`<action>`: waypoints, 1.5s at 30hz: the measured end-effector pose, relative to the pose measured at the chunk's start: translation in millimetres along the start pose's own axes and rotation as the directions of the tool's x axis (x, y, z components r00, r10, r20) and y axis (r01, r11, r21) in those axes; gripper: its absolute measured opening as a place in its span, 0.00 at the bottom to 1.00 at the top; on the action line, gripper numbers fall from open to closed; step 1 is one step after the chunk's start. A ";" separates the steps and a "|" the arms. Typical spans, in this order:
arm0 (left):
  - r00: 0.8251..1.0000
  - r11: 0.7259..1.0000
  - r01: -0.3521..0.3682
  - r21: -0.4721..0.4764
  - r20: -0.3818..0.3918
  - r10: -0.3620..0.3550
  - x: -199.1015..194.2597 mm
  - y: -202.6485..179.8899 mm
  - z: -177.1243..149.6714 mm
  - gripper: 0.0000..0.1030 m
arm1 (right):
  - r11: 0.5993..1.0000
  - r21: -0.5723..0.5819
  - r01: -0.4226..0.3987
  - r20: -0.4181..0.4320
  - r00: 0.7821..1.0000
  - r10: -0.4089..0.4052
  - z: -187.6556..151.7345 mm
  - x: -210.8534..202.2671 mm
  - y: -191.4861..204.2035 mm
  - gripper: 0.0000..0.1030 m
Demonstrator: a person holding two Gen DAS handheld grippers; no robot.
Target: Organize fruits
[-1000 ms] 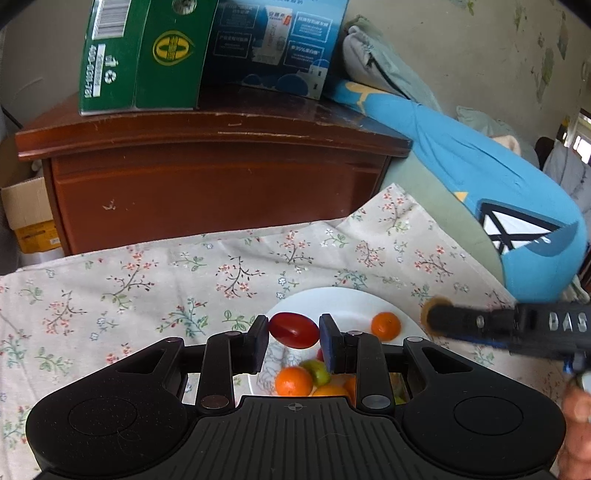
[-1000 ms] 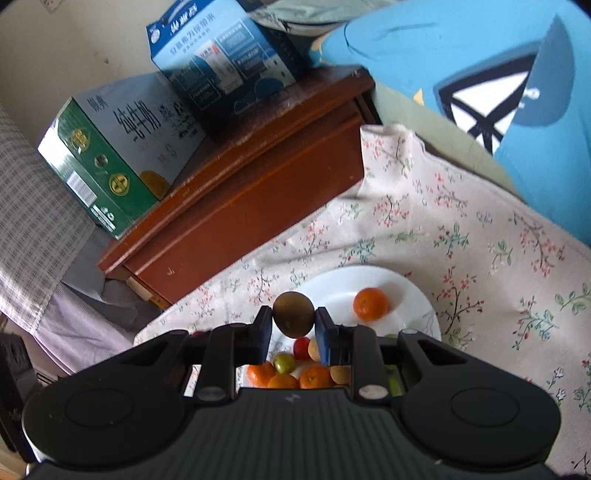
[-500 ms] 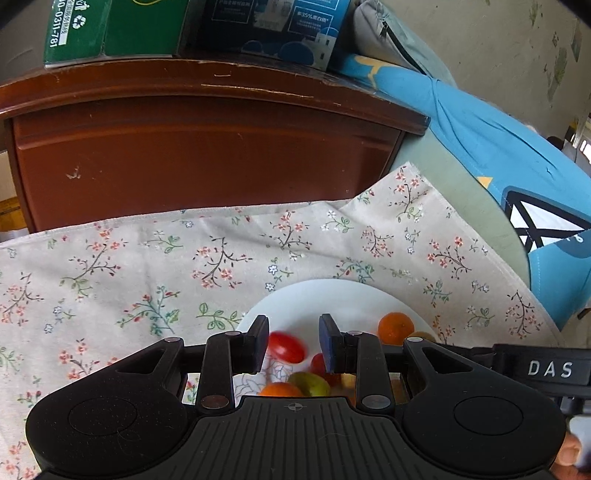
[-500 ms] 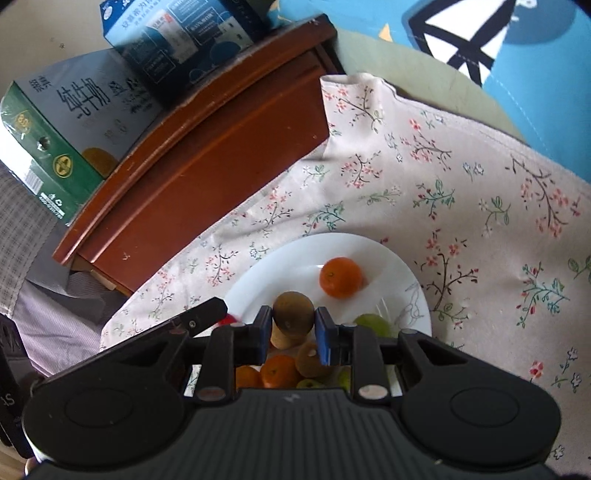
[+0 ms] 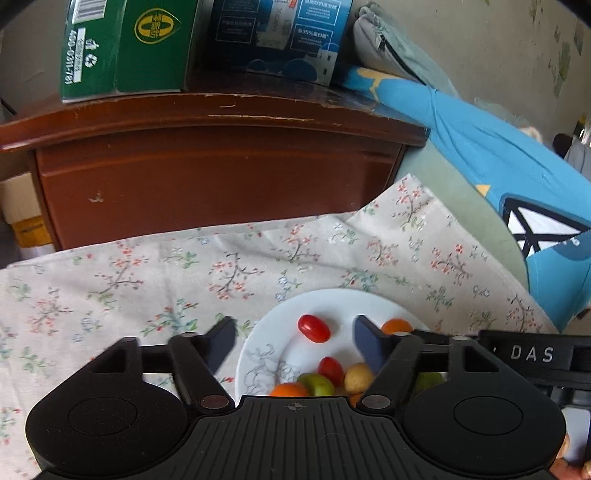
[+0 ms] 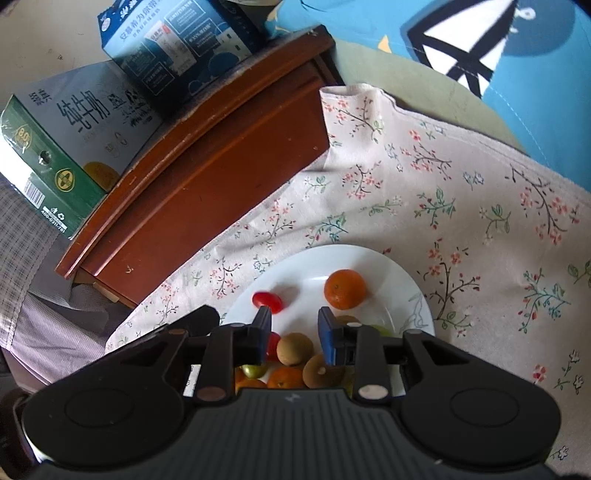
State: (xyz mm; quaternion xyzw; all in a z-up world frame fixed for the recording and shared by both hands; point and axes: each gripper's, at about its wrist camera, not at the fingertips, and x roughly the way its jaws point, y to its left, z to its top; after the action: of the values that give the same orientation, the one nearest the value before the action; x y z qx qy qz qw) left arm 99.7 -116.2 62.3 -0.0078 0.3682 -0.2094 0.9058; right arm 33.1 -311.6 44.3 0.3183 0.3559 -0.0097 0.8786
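fruit on the plate, both tongs letting go

the left gripper (image 5: pixel 293 343) has just been opening wide, nothing between its jaws; the right gripper (image 6: pixel 293 325) has just been opening a little, empty too. the fruits (image 6: pixel 295 349) lie on the white plate (image 6: pixel 391 269), on the floral cloth (image 6: pixel 480 206). behind stands a wooden cabinet (image 5: pixel 207 173) bearing a green carton (image 5: pixel 125 48) and a blue carton (image 5: pixel 273 33).

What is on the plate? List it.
On the plate: an orange, red tomatoes, brown kiwis, green fruit. The right gripper covers the near part.
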 end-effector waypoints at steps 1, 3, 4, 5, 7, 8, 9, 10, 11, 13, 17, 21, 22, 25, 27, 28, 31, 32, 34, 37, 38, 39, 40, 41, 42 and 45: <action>1.000 1.000 -0.016 0.003 -0.005 0.016 -2.6 -0.7 -0.4 0.81 | 1.000 -0.007 0.005 0.003 1.000 -0.005 -0.1 -1.3 1.3 0.33; 0.999 0.999 -0.029 0.024 -0.013 0.029 -8.5 -2.2 -1.5 0.81 | 1.000 -0.022 0.020 0.008 1.000 -0.020 -0.6 -4.3 3.7 0.33; 0.999 0.999 -0.032 0.038 -0.019 0.033 -11.6 -3.2 -2.2 0.82 | 0.999 -0.030 0.029 0.008 1.000 -0.028 -0.6 -5.8 4.5 0.34; 0.999 0.998 -0.042 0.051 -0.025 0.044 -14.5 -4.1 -2.9 0.83 | 0.999 -0.037 0.036 0.008 0.999 -0.035 -0.9 -7.3 5.2 0.34; 0.997 0.995 -0.072 0.065 -0.036 0.075 -21.3 -5.4 -5.1 0.89 | 0.997 -0.049 0.053 0.006 0.999 -0.053 -2.0 -11.1 6.7 0.37; 0.996 0.994 -0.083 0.068 -0.039 0.086 -24.9 -5.6 -7.0 0.89 | 0.996 -0.057 0.062 0.007 0.998 -0.062 -2.9 -13.5 7.6 0.38; 0.995 0.994 -0.089 0.070 -0.043 0.093 -28.5 -5.9 -9.2 0.89 | 0.995 -0.066 0.069 0.010 0.998 -0.069 -4.0 -16.6 8.5 0.39; 0.994 0.993 -0.093 0.074 -0.049 0.097 -31.7 -6.3 -12.1 0.90 | 0.994 -0.076 0.077 0.013 0.997 -0.076 -5.2 -19.6 10.0 0.41; 0.993 0.992 -0.098 0.080 -0.057 0.103 -34.3 -7.2 -14.4 0.90 | 0.993 -0.087 0.083 0.014 0.997 -0.082 -6.5 -22.4 11.7 0.41; 0.990 0.989 -0.114 0.097 -0.077 0.122 -38.9 -8.7 -19.1 0.91 | 0.988 -0.114 0.101 0.018 0.995 -0.100 -9.0 -28.2 16.7 0.42; 0.985 0.984 -0.133 0.116 -0.092 0.144 -51.5 -10.9 -24.8 0.92 | 0.974 -0.182 0.136 0.051 0.990 -0.129 -15.0 -42.4 28.9 0.52; 0.985 0.985 -0.141 0.099 -0.087 0.150 -65.8 -11.2 -27.1 0.95 | 0.962 -0.200 0.184 0.072 0.982 -0.173 -20.9 -58.8 33.9 0.62; 0.985 0.986 -0.141 0.094 -0.087 0.149 -68.8 -11.0 -27.6 0.95 | 0.960 -0.201 0.194 0.077 0.980 -0.182 -22.3 -63.1 34.0 0.63; 0.982 0.984 -0.156 0.088 -0.091 0.164 -73.0 -12.7 -27.8 0.95 | 0.955 -0.197 0.220 0.081 0.975 -0.208 -25.9 -74.3 33.4 0.71; 0.980 0.982 -0.169 0.085 -0.092 0.177 -75.0 -13.5 -29.4 0.95 | 0.950 -0.187 0.249 0.081 0.968 -0.238 -28.7 -80.7 31.6 0.73; 0.979 0.981 -0.173 0.082 -0.097 0.181 -75.4 -13.2 -30.1 0.95 | 0.948 -0.183 0.262 0.081 0.965 -0.251 -30.6 -83.6 30.5 0.73; 0.973 0.978 -0.194 0.077 -0.109 0.202 -75.8 -13.0 -32.5 0.95 | 0.942 -0.170 0.288 0.073 0.957 -0.280 -35.0 -89.6 27.5 0.78; 0.971 0.976 -0.205 0.080 -0.110 0.213 -76.0 -12.9 -33.3 0.95 | 0.940 -0.165 0.298 0.068 0.954 -0.290 -36.4 -90.7 26.5 0.81; 0.965 0.970 -0.227 0.087 -0.114 0.236 -76.2 -12.4 -34.9 0.95 | 0.934 -0.157 0.321 0.058 0.947 -0.316 -39.0 -90.9 25.2 0.86; 0.960 0.967 -0.243 0.080 -0.126 0.251 -75.8 -10.2 -37.3 0.95 | 0.924 -0.171 0.342 0.053 0.940 -0.337 -42.8 -87.1 26.1 0.86; 0.959 0.966 -0.246 0.075 -0.129 0.254 -75.6 -9.0 -38.1 0.95 | 0.920 -0.179 0.350 0.058 0.937 -0.345 -44.4 -85.7 26.7 0.86; 0.957 0.966 -0.249 0.071 -0.133 0.257 -75.1 -7.9 -38.8 0.95 | 0.913 -0.187 0.363 0.062 0.932 -0.358 -45.8 -83.7 27.4 0.86; 0.956 0.965 -0.253 0.069 -0.137 0.261 -74.1 -6.9 -39.4 0.95 | 0.906 -0.193 0.376 0.062 0.926 -0.371 -47.1 -81.4 27.8 0.86; 0.953 0.964 -0.259 0.067 -0.142 0.266 -72.6 -6.1 -39.7 0.95 | 0.902 -0.196 0.385 0.057 0.922 -0.382 -48.1 -79.1 28.0 0.86; 0.951 0.962 -0.266 0.065 -0.147 0.273 -71.2 -5.1 -40.0 0.95 | 0.901 -0.195 0.387 0.051 0.921 -0.385 -48.9 -77.0 27.9 0.87; 0.946 0.959 -0.277 0.054 -0.161 0.282 -67.9 -2.6 -40.1 0.95 | 0.902 -0.200 0.384 0.030 0.922 -0.386 -50.6 -70.4 28.2 0.87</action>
State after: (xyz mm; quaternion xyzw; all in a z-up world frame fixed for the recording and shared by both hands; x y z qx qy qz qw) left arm 28.3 -86.9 78.5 0.0762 0.4370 -0.0843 0.8923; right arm -43.9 -275.3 76.8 0.1512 0.4151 -0.1451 0.8853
